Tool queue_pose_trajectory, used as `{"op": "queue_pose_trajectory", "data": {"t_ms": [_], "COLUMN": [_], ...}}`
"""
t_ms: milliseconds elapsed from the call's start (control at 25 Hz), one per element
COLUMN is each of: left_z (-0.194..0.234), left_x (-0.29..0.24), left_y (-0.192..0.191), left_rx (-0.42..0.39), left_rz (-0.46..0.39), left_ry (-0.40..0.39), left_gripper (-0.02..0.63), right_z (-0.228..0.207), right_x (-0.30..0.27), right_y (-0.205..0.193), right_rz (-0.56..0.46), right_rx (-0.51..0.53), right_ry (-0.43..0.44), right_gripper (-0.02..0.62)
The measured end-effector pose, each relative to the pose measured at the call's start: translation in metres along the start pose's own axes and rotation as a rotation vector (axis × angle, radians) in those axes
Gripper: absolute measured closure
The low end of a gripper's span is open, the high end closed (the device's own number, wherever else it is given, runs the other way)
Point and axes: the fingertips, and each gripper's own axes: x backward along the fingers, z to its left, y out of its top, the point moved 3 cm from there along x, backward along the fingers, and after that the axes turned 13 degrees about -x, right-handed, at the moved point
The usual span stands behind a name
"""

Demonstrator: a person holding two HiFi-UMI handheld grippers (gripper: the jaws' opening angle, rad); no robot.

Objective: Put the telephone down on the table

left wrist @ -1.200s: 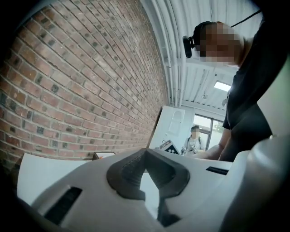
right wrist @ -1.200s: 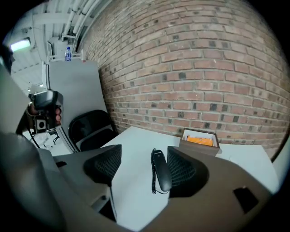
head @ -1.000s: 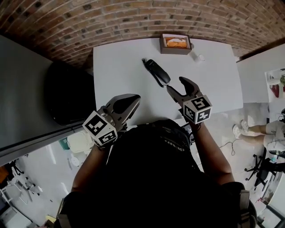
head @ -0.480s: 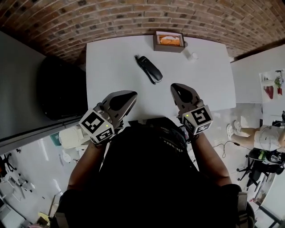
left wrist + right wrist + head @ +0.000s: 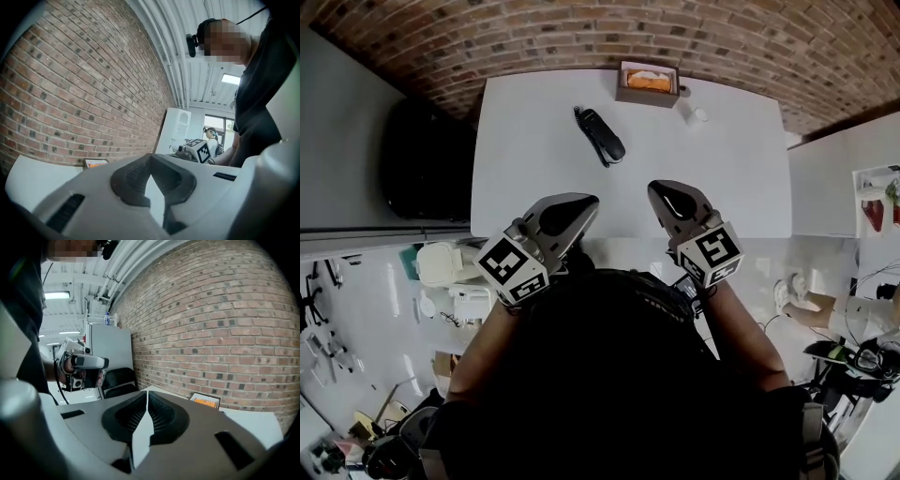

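The black telephone handset (image 5: 600,136) lies on the white table (image 5: 534,159) towards its far side, with its cord beside it and nothing touching it. My left gripper (image 5: 587,201) hovers at the table's near edge, shut and empty; its jaws (image 5: 150,157) meet at the tips. My right gripper (image 5: 655,190) is level with it, to the right, also shut and empty, its jaws (image 5: 147,394) pressed together. Both are well short of the handset.
A brown box with orange contents (image 5: 647,82) stands at the table's far edge against the brick wall, a small white object (image 5: 697,115) to its right. A black chair (image 5: 427,169) stands left of the table. Another person (image 5: 212,136) is far off.
The right gripper, open next to the handset a second ago, has shut with nothing in it. Both grippers have drawn back to the table's near edge; the handset stays on the table.
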Motion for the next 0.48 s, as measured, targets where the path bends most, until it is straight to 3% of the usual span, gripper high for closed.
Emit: {"op": "queue_pose_trajectory", "data": {"t_ms": [200,480], "left_z": [-0.078,-0.149], "left_x": [-0.022,-0.013], "left_y": [-0.02,-0.027], "left_rx": [0.004,0.017], "left_rz": [0.032,0.048], "left_ry": [0.012,0.115], "left_gripper": [0.6,0.6], "right_z": [-0.004,0.008], "right_x": [0.059,0.117], "right_y": [-0.03,-0.06], "right_rz": [0.01,0.022], "right_rx": [-0.004,0.0], "right_ry": [0.047,0.125], "right_gripper": [0.574,0.575]}}
